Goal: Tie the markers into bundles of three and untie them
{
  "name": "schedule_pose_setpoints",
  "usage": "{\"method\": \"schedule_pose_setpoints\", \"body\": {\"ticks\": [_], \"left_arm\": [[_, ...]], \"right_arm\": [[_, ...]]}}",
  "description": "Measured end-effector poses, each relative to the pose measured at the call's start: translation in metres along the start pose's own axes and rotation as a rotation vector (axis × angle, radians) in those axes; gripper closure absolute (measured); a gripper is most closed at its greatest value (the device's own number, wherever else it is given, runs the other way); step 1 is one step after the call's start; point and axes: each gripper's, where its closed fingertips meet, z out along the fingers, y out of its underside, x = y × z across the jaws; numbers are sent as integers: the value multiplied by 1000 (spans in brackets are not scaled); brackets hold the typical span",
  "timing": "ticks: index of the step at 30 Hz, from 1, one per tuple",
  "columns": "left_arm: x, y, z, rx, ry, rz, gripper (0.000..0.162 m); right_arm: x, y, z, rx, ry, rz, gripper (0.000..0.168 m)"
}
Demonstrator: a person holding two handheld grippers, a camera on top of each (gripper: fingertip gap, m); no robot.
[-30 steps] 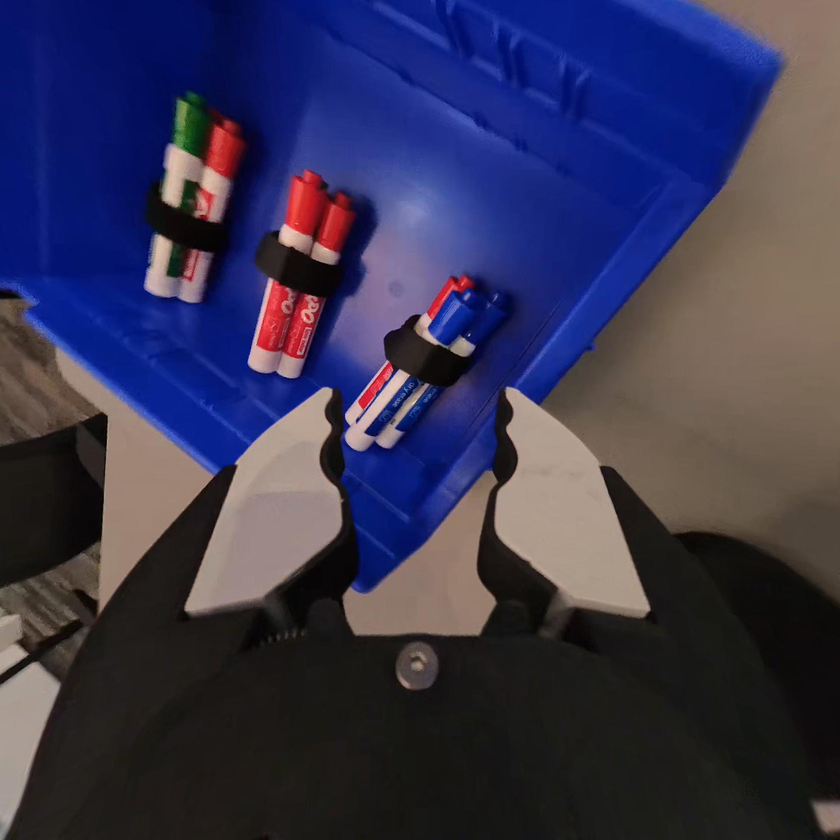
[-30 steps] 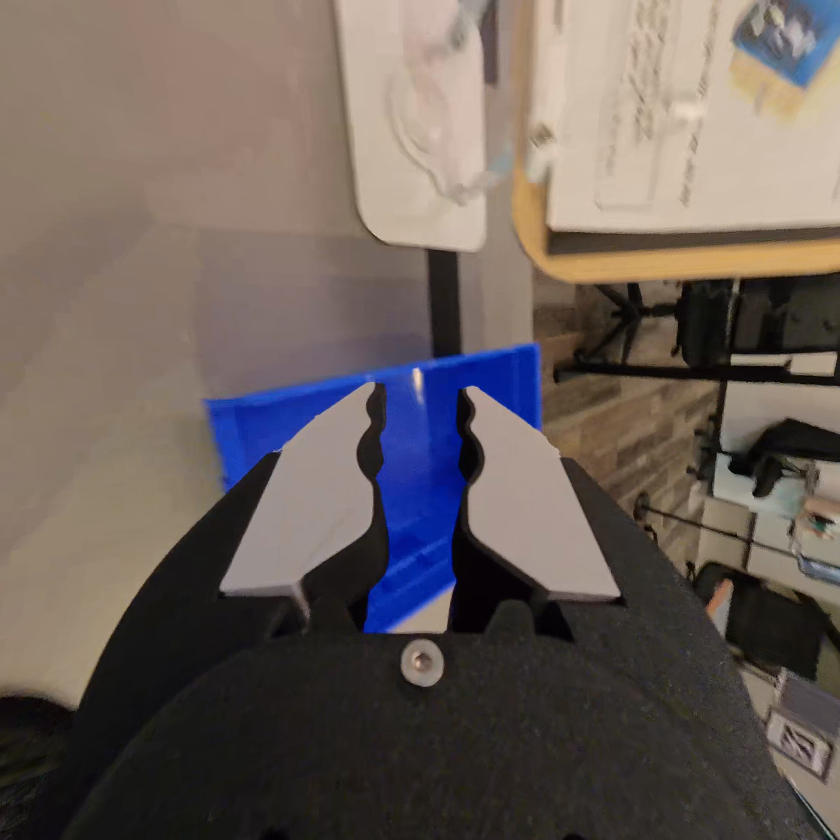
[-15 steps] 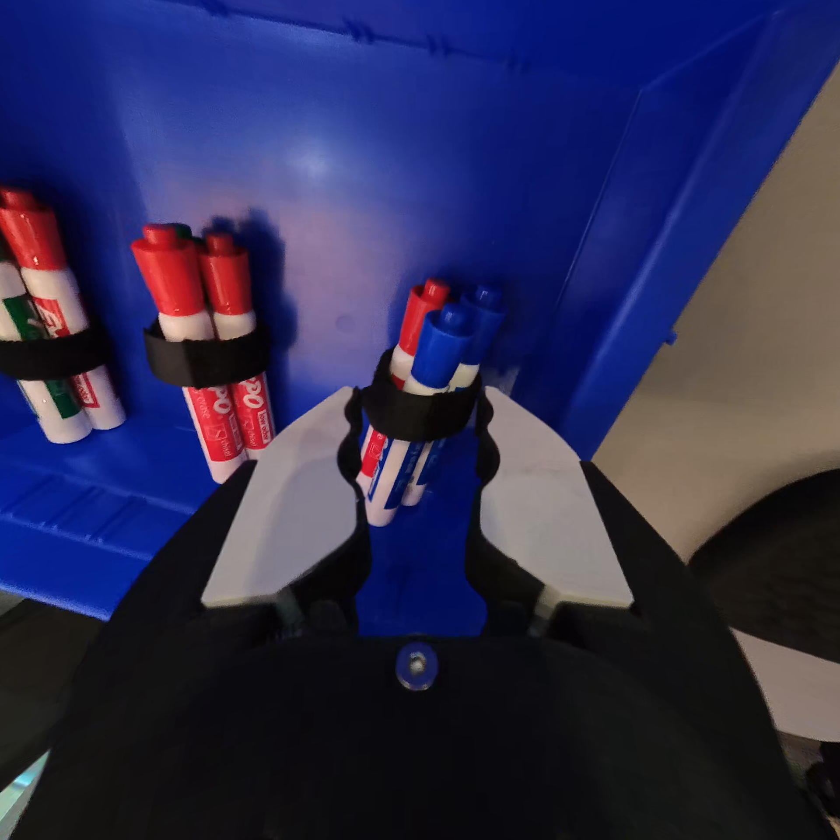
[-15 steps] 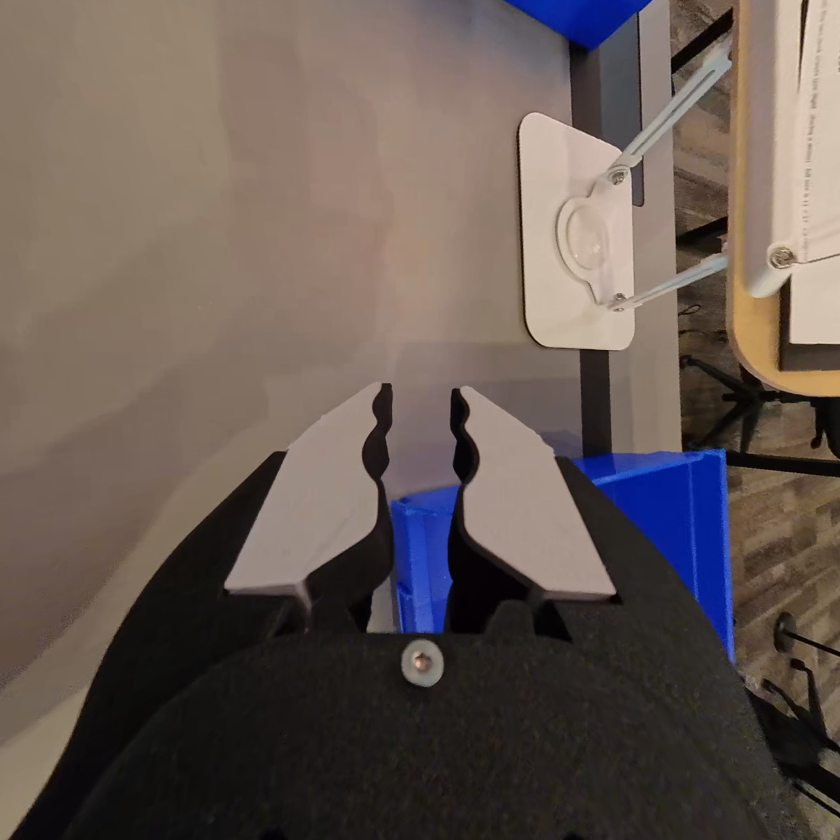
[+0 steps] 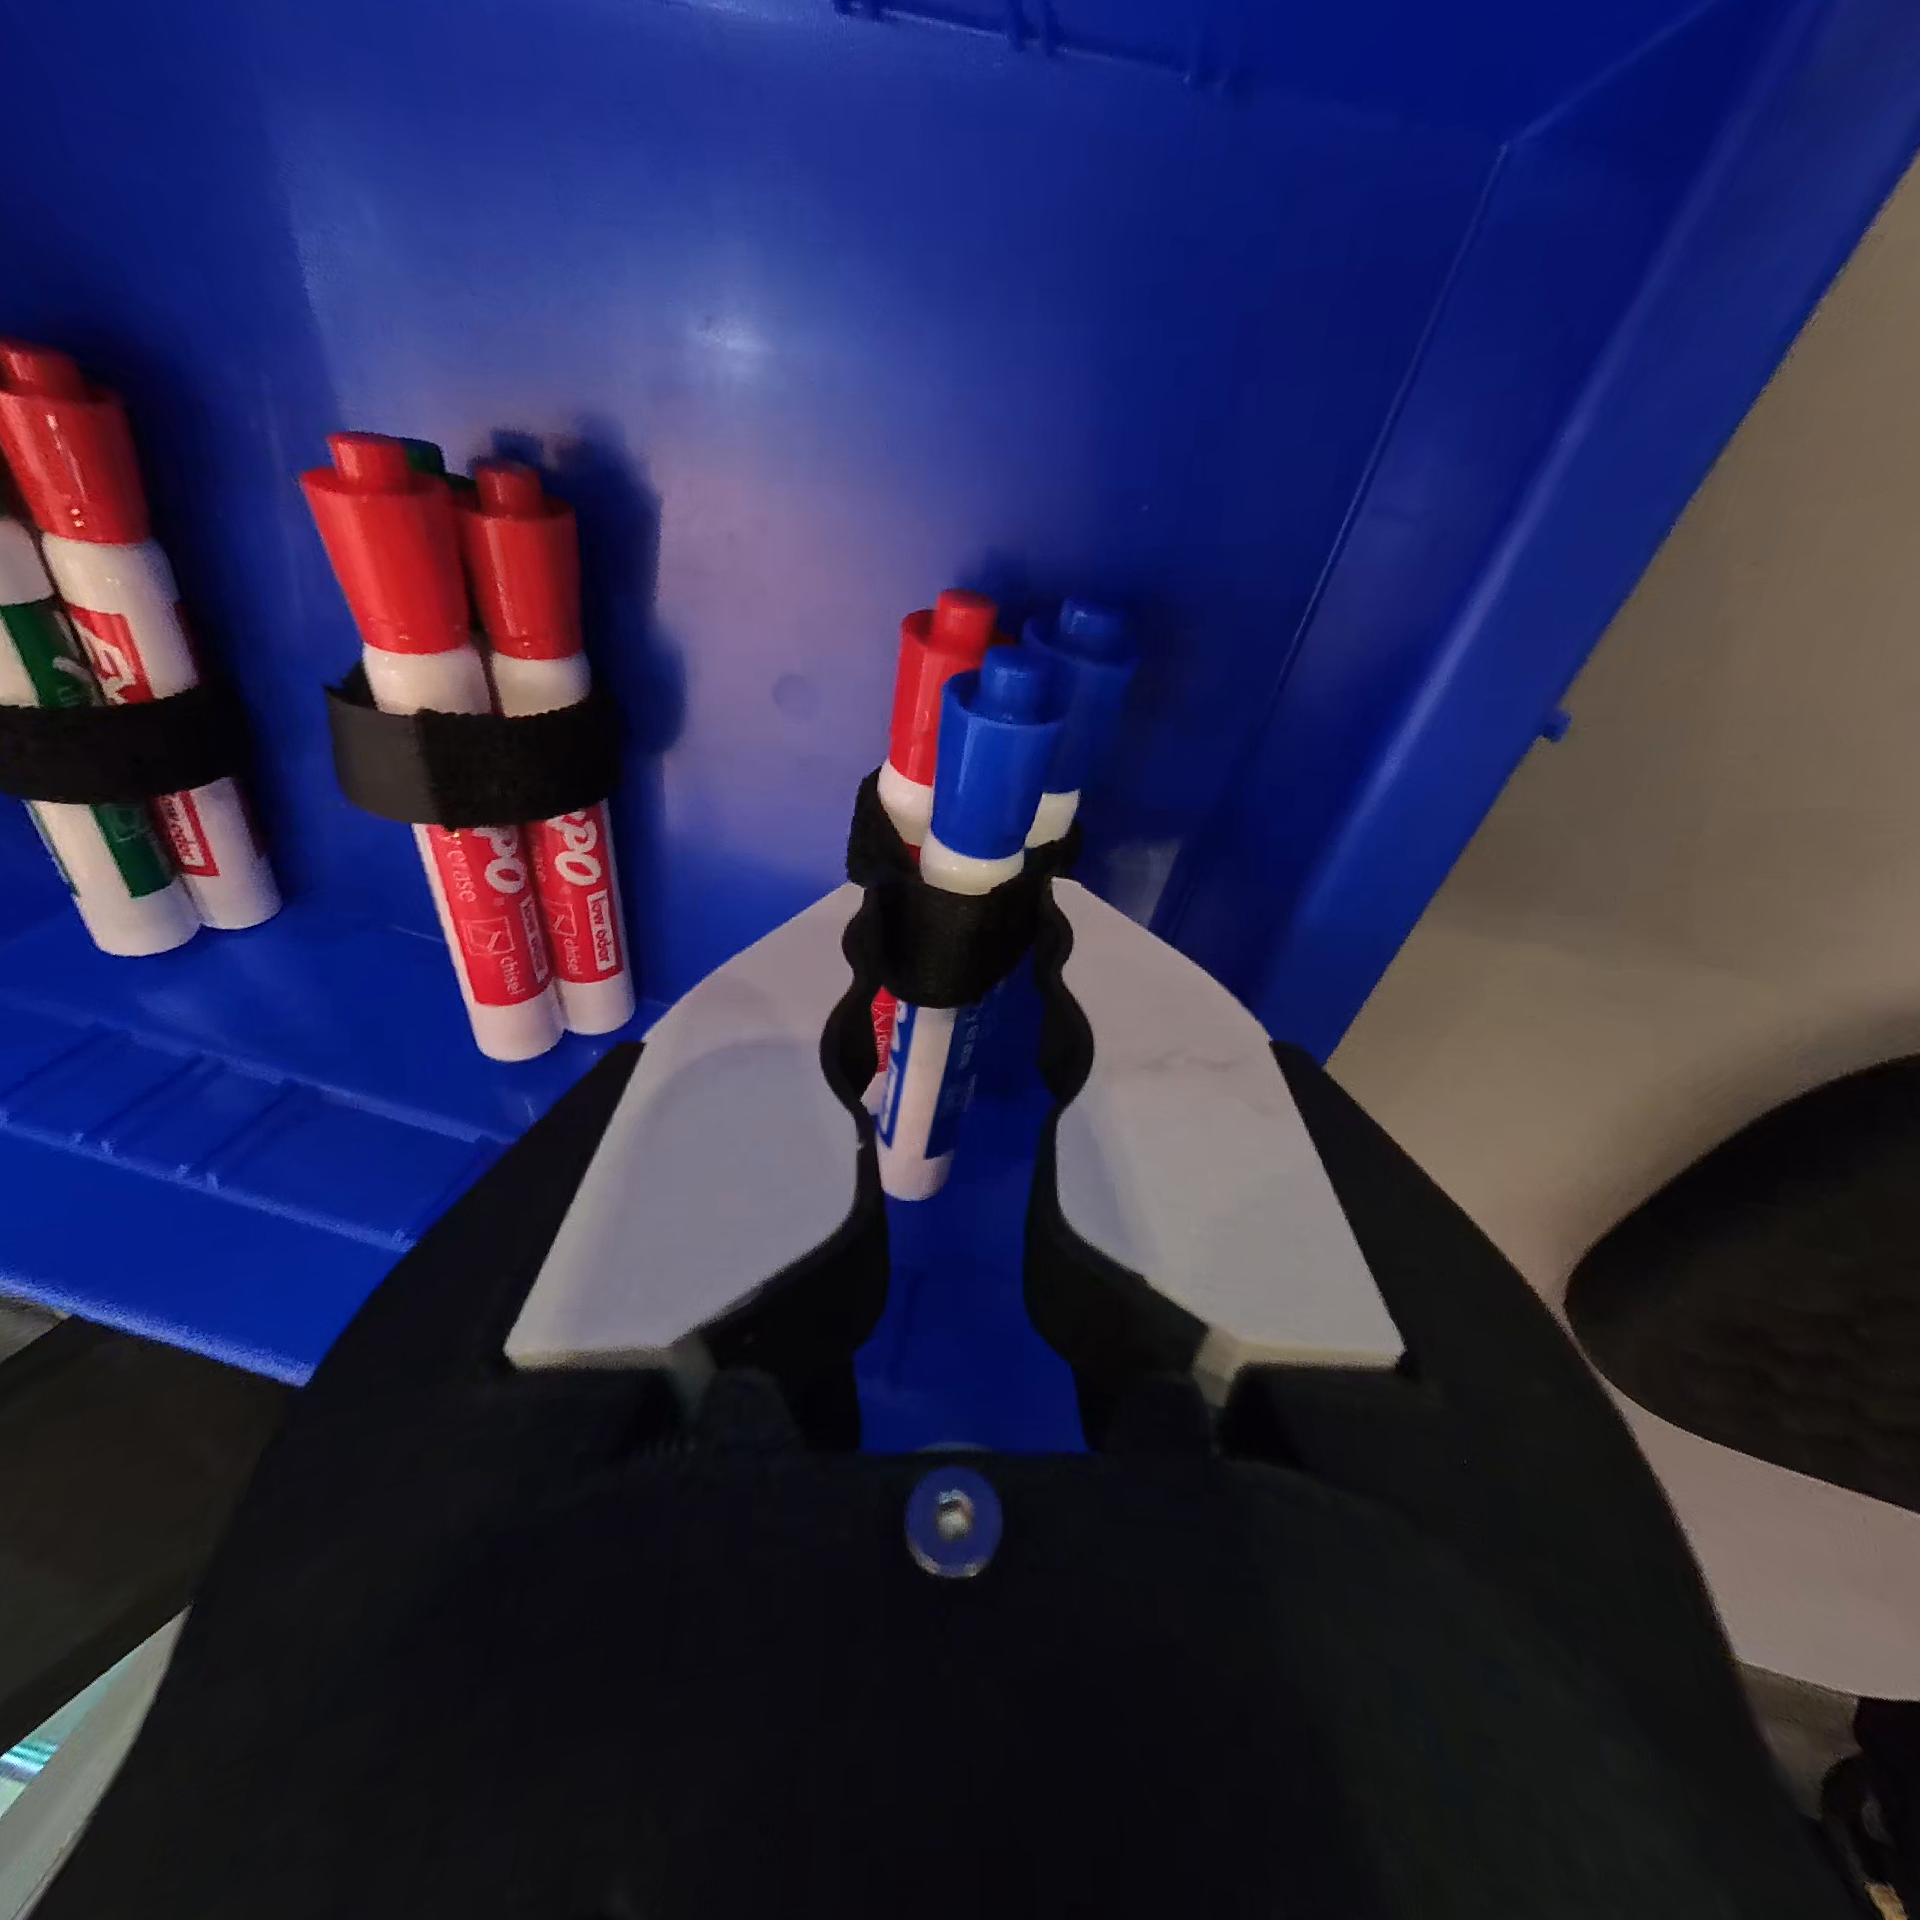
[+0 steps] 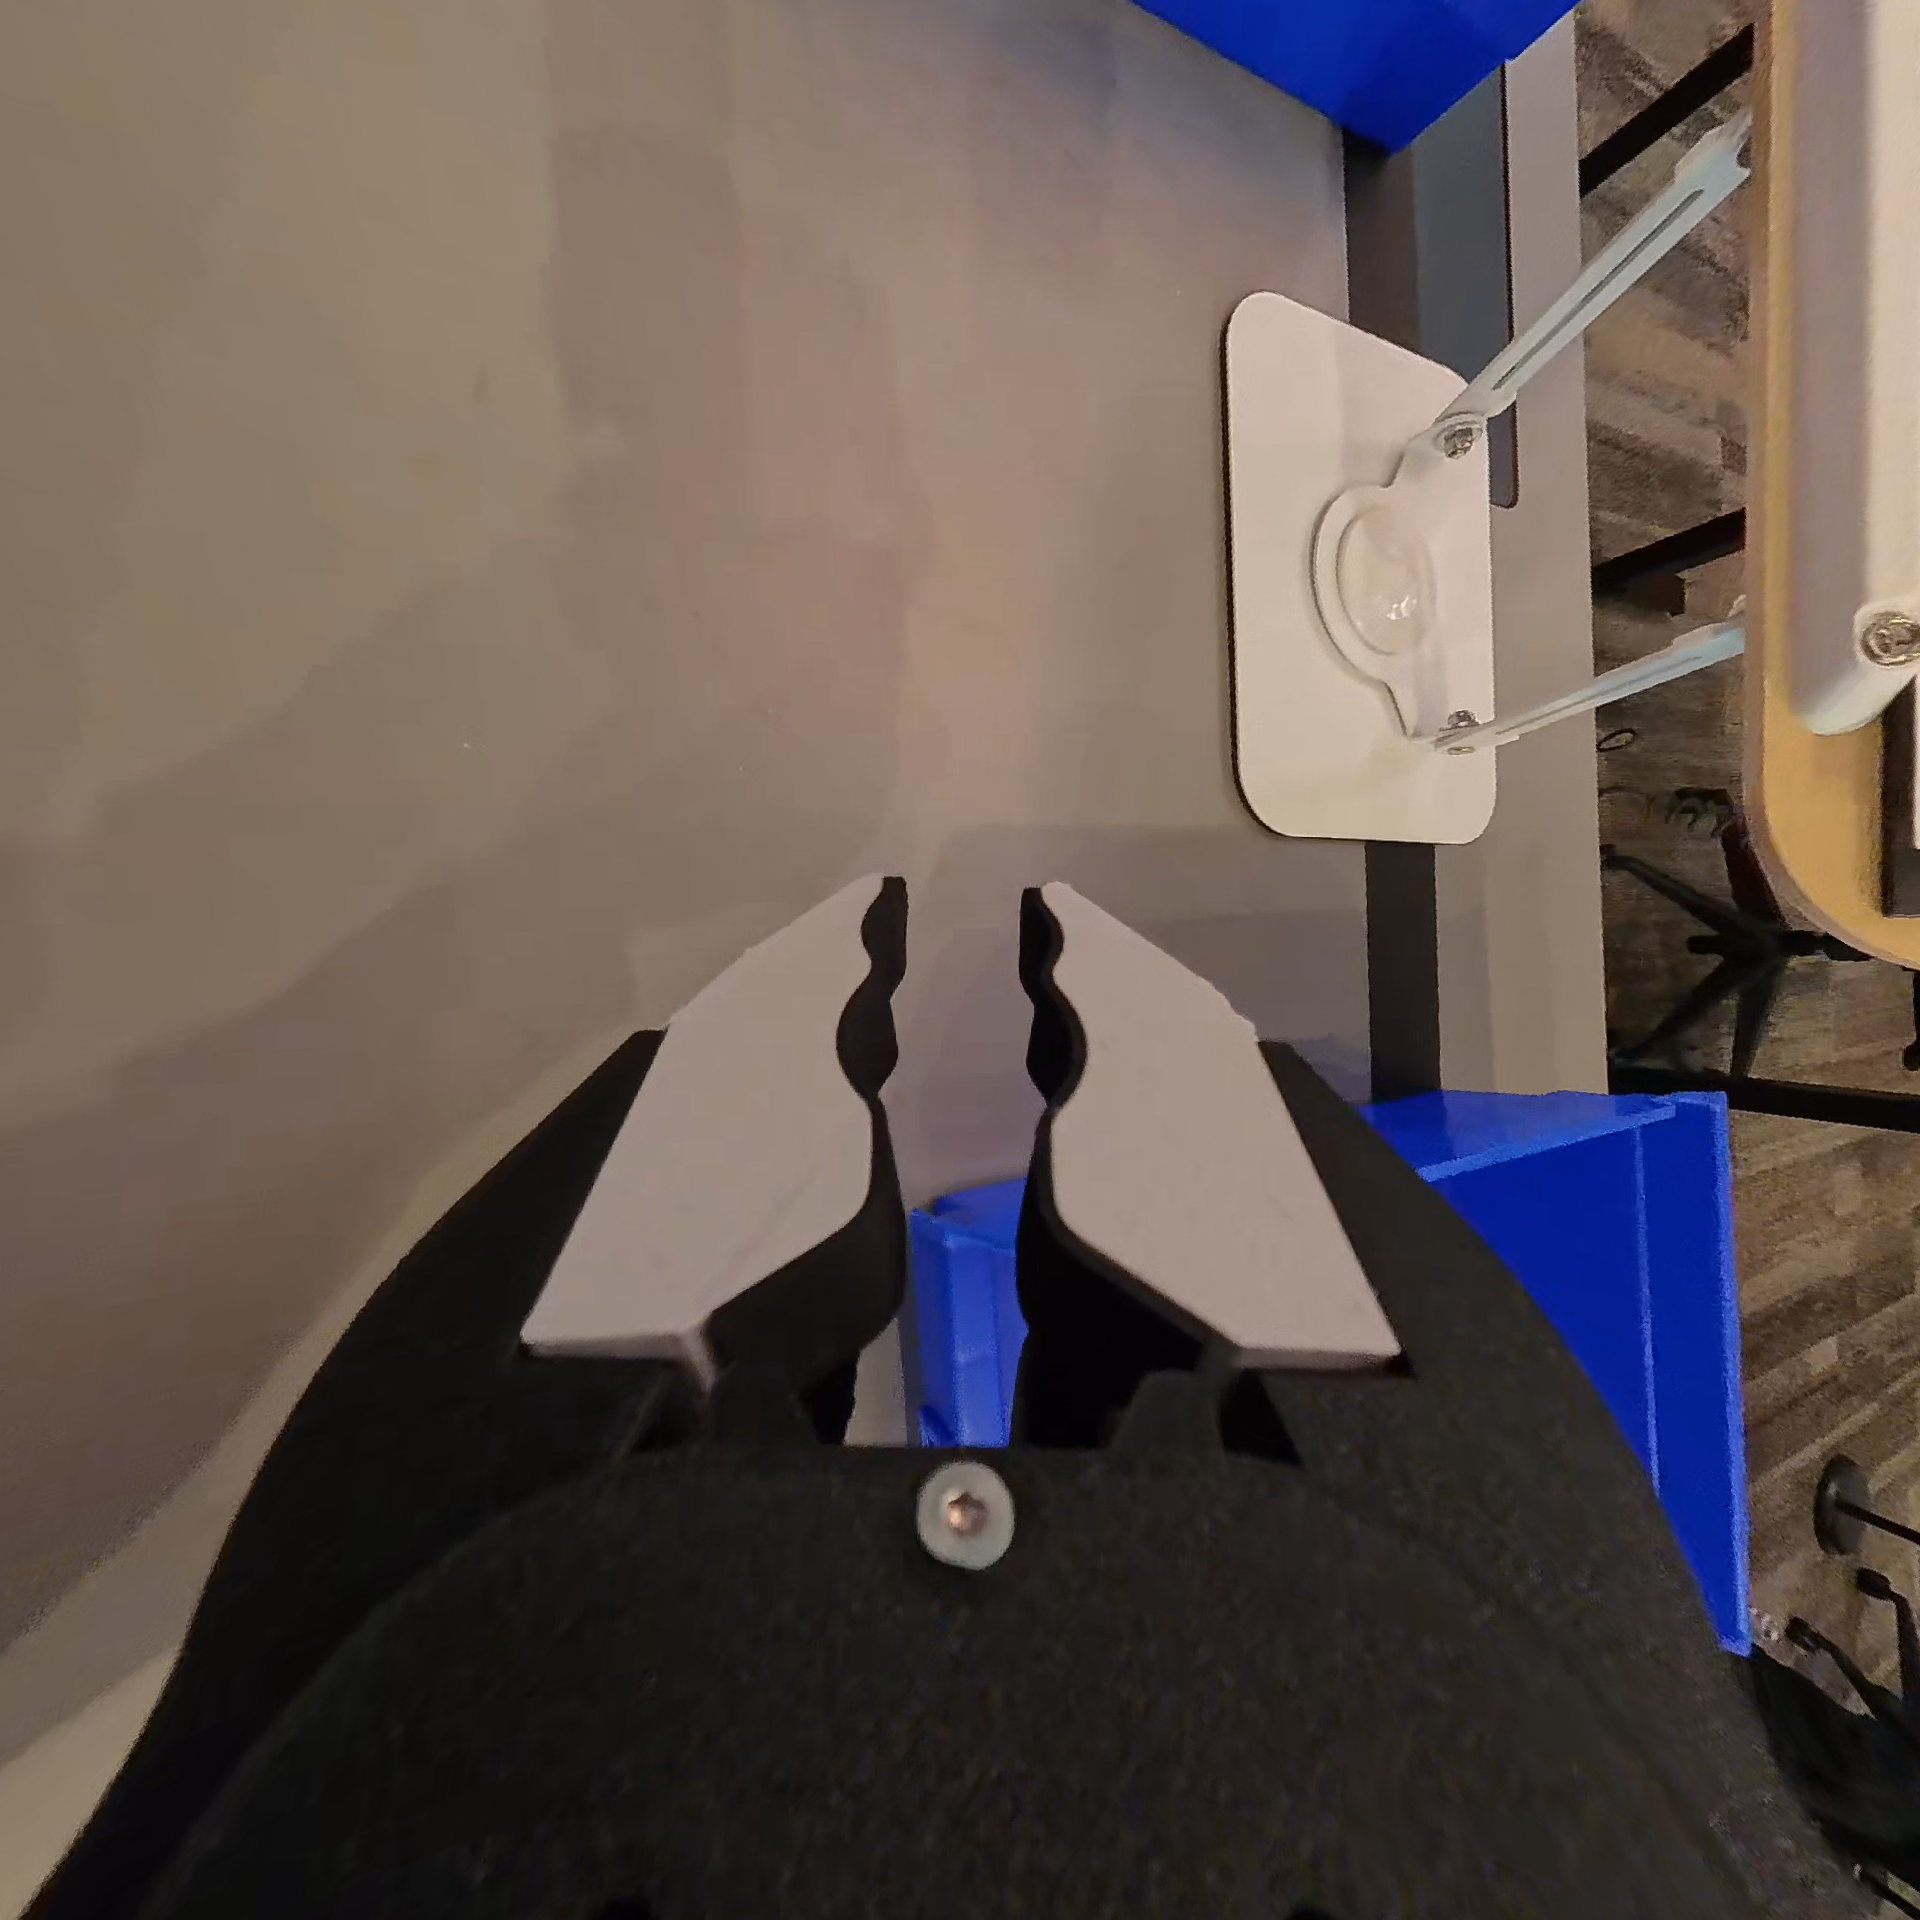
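Note:
In the left wrist view a blue bin [image 5: 935,312] holds three marker bundles, each bound with a black strap. My left gripper [image 5: 956,935] is shut on the right bundle [image 5: 997,758], one red and two blue markers, with its fingertips [image 5: 1143,1018] pressing at the strap. A red bundle [image 5: 488,748] lies in the middle and a red and green bundle [image 5: 94,675] at the left edge. My right gripper [image 6: 961,888] is slightly open and empty over the grey table [image 6: 520,416]. No markers show in the right wrist view.
A blue bin [image 6: 1610,1247] sits below and right of my right gripper, and another blue corner [image 6: 1351,52] shows at the top. A white stand base [image 6: 1351,571] lies on the table edge. A black rounded object [image 5: 1766,1299] is right of the left gripper. The right gripper is farther from the black rounded object [image 5: 1766,1299], some 55 cm, than the left, some 15 cm.
My left gripper moved into the bin and closed around the red and blue bundle. My right gripper swung from facing the bin to over the grey table, its gap unchanged.

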Motion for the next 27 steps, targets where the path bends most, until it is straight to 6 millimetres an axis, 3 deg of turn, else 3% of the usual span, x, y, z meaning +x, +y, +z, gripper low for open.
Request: {"method": "schedule_pose_setpoints", "body": {"ticks": [1, 8, 15, 18, 22, 27], "left_arm": [[-2, -1, -1, 6, -22, 8, 136], [-9, -1, -8, 13, -62, -34, 137], [-24, -2, -22, 131, -112, -225, 138], [-29, -12, -48, 278, -146, -352, 138], [-25, -36, -104, 550, -199, -515, 138], [29, -109, -161, 885, -160, -567, 139]], "right_arm": [[0, 1, 1, -5, 3, -4, 148], [-5, 1, 11, -4, -15, -3, 148], [-9, -1, 14, 1, -24, -3, 149], [-11, -4, 13, 22, -32, 12, 149], [-15, -14, 9, 69, -35, 49, 149], [-16, -46, 1, 241, -24, 199, 143]]}}
